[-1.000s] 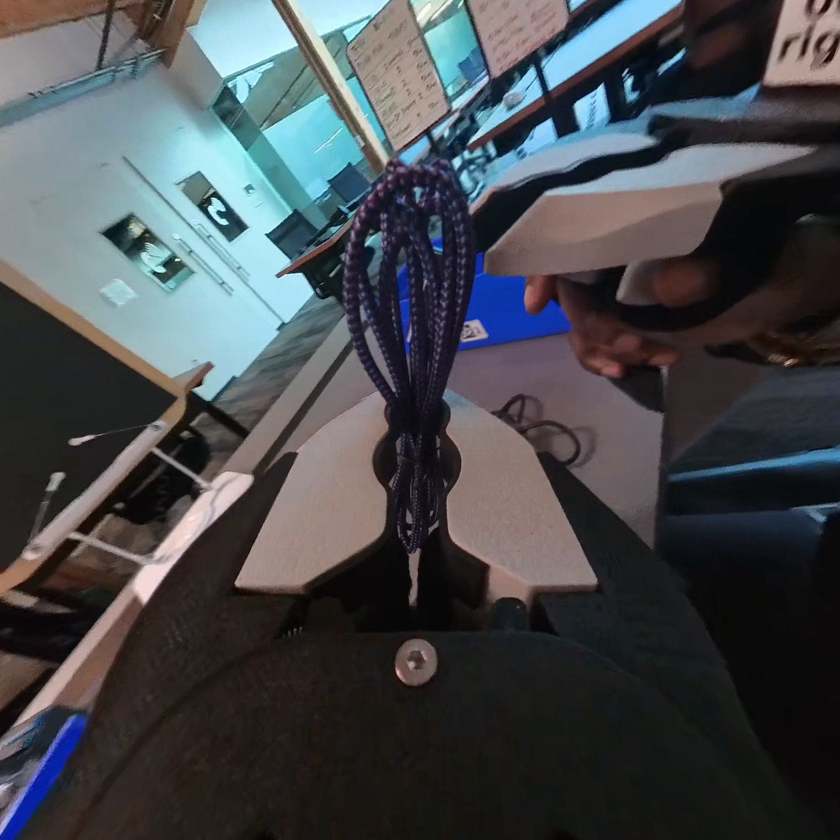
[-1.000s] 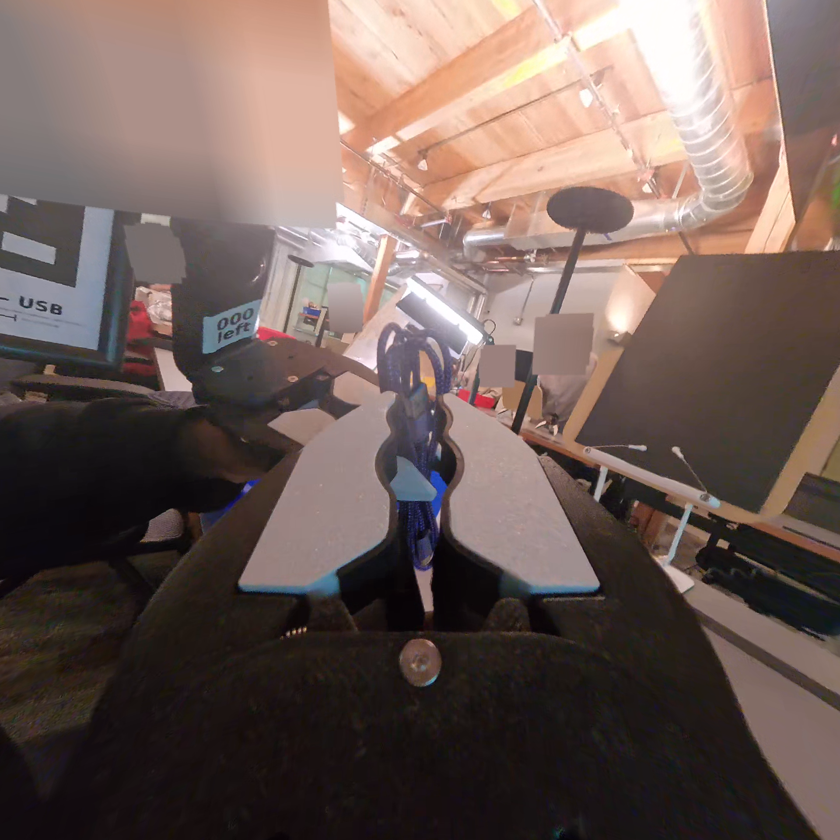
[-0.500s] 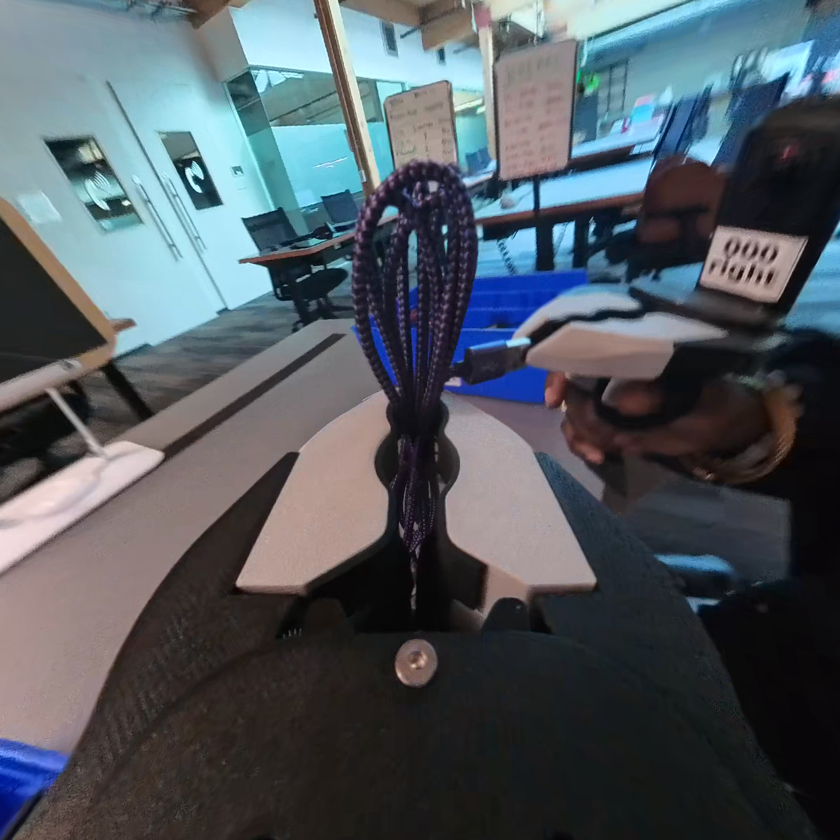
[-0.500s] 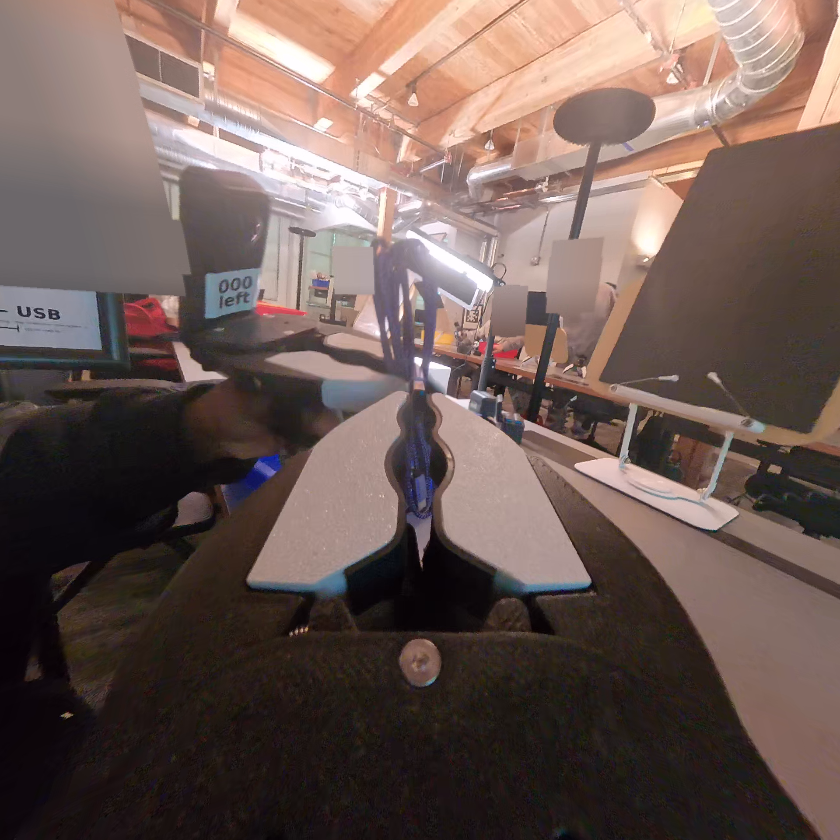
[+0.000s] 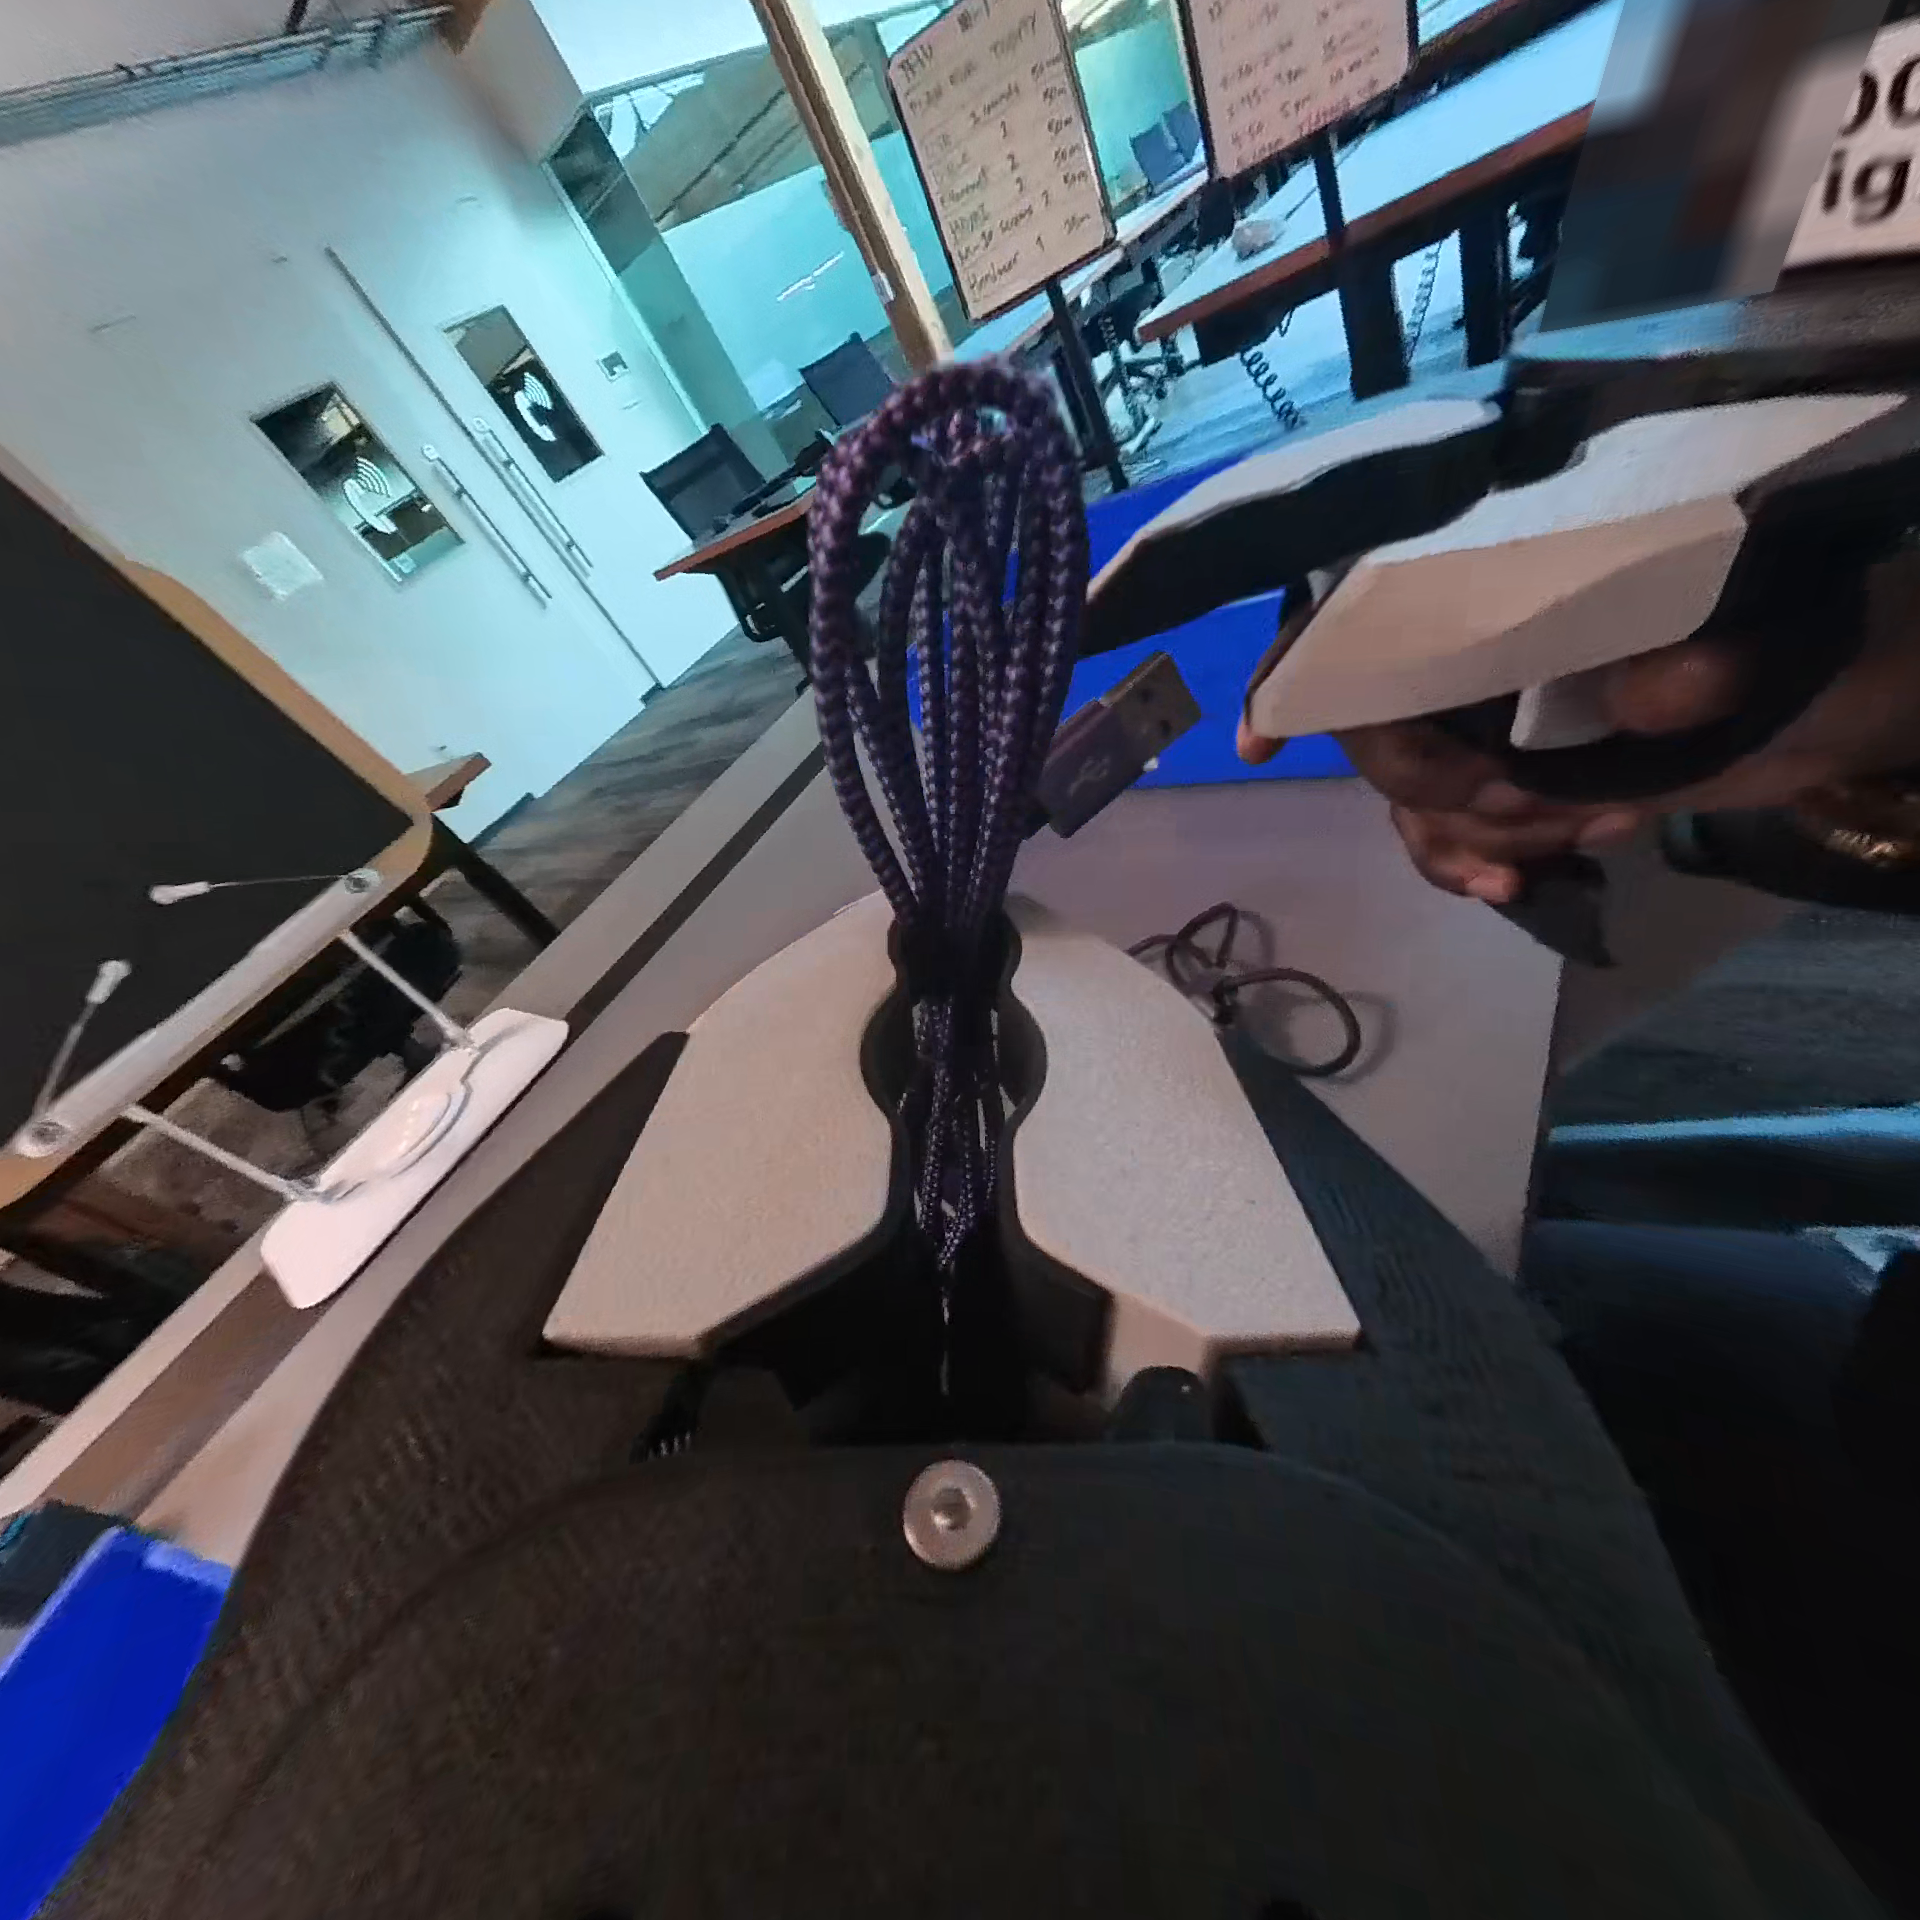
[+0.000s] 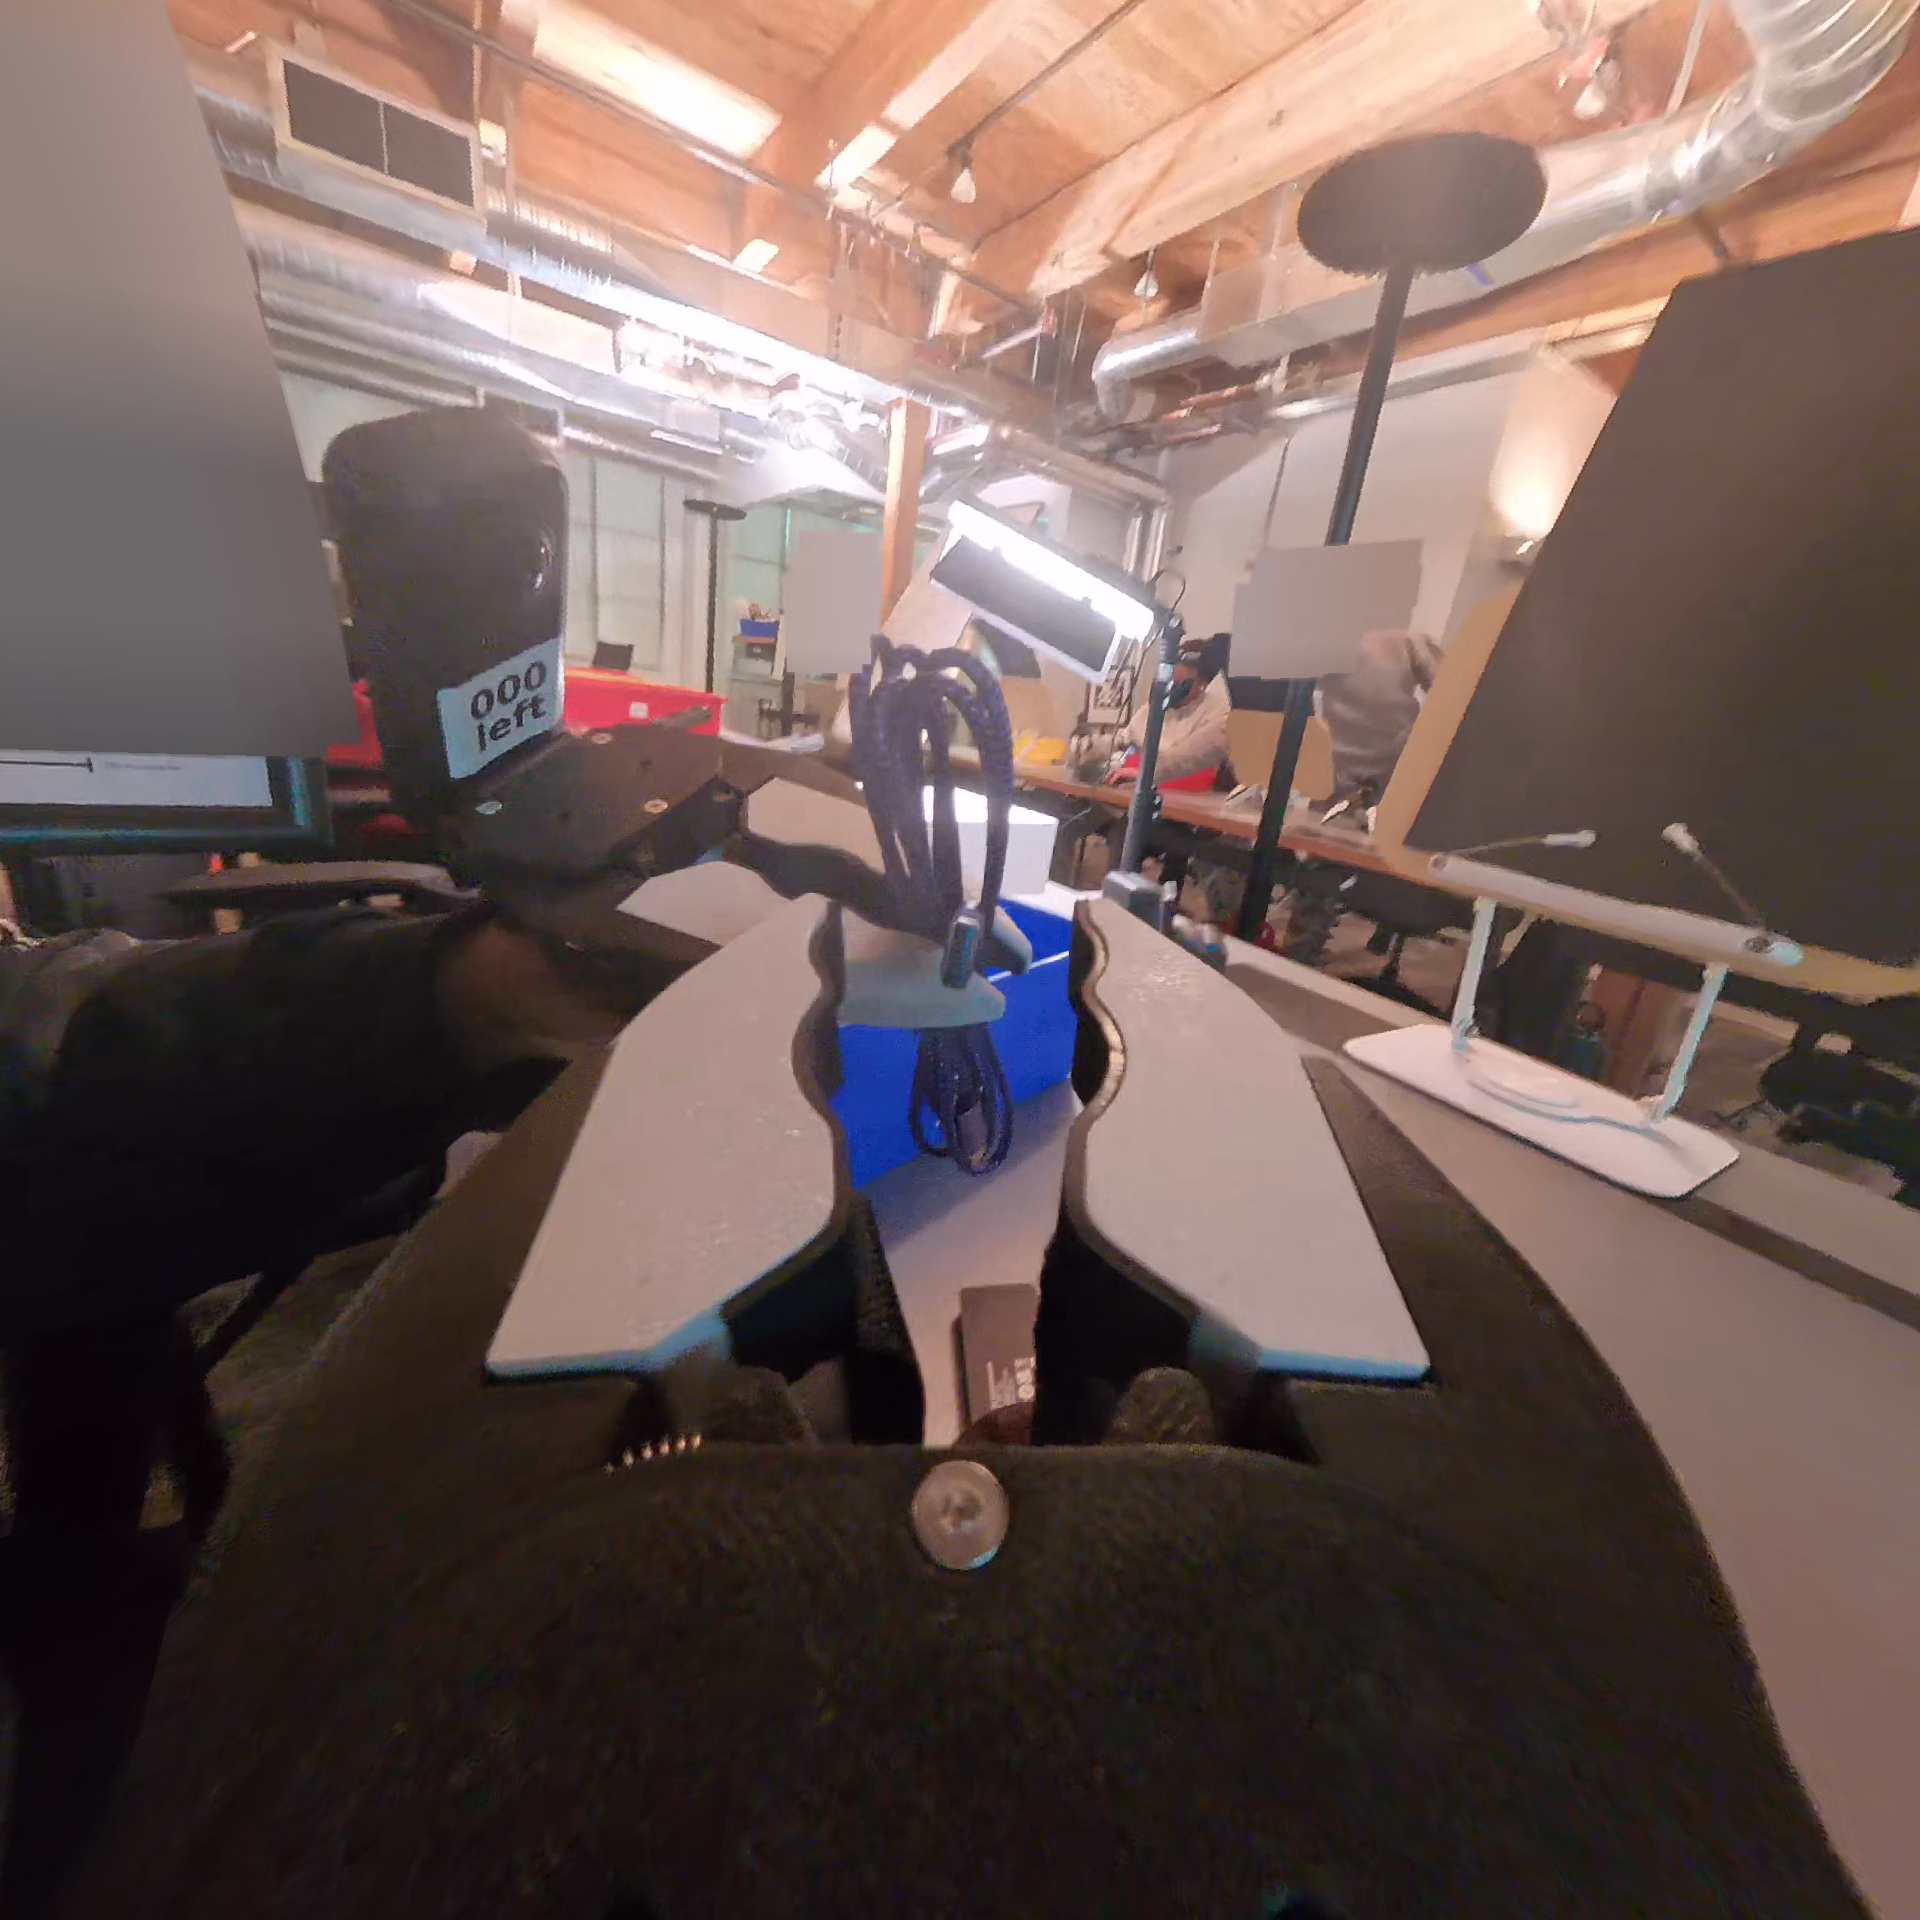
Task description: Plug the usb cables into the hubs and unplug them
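The left gripper [image 5: 951, 997] is squeezing the bundled purple cable [image 5: 940, 665] above the grey table [image 5: 1382, 935]. The right gripper [image 6: 951, 966] is standing wide, holding nothing. Its plug [image 5: 1117, 743] is hanging free, so it may swing away when the right gripper closes.

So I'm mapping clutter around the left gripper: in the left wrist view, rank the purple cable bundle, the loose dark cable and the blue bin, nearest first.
1. purple cable bundle, clamped in the left gripper.
2. loose dark cable, on the table, just right.
3. blue bin, beyond, right.
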Motion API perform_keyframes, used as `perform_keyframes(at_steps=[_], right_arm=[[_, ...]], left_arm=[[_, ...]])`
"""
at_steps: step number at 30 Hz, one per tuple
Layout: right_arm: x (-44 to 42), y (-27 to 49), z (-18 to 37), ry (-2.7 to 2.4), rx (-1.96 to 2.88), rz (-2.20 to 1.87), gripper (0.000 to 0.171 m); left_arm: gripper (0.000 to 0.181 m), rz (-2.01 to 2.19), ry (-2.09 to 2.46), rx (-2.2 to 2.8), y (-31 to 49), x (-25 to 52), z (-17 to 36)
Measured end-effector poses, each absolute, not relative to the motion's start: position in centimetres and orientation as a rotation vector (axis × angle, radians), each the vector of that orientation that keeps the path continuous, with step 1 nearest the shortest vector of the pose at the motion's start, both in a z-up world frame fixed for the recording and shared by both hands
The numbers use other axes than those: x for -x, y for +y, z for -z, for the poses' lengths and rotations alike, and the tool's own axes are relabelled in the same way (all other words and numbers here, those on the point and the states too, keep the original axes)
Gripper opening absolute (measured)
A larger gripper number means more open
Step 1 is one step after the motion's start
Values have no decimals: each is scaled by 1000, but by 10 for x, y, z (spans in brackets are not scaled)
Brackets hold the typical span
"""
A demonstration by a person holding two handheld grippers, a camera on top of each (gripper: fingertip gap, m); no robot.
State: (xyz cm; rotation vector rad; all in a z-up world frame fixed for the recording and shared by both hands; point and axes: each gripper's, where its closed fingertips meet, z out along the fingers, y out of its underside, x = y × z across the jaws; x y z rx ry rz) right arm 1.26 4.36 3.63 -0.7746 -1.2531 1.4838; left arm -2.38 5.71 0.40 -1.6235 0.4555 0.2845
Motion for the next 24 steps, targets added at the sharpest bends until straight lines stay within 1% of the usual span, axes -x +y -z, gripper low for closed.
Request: perform_keyframes(at_steps=[1, 4, 5, 6, 12, 16, 18, 21, 24], right_arm=[[-11, 42, -34, -1275, 787, -1490, 37], [-5, 43, -25, -1303, 817, -1440, 18], [-4, 42, -23, -1313, 800, -1420, 10], [-4, 43, -22, -1308, 783, -1391, 6], [-11, 44, -33, -1302, 706, -1367, 6], [-20, 40, -44, -1260, 648, -1378, 5], [-22, 38, -45, -1257, 631, -1377, 5], [-20, 40, -42, -1260, 627, -1357, 5], [-10, 40, -28, -1322, 677, -1353, 4]], left_arm=[[10, -313, 469, 1629, 58, 24, -2], [10, -378, 522, 1639, 59, 22, 3], [10, -376, 527, 1641, 59, 20, 3], [10, -358, 518, 1641, 59, 19, 3], [14, 88, 340, 1587, 56, 11, -11], [15, -41, 403, 1588, 58, 7, -6], [13, -14, 363, 1569, 57, 7, -10], [12, 204, 243, 1519, 52, 10, -23], [11, 431, 146, 1480, 48, 11, -29]])
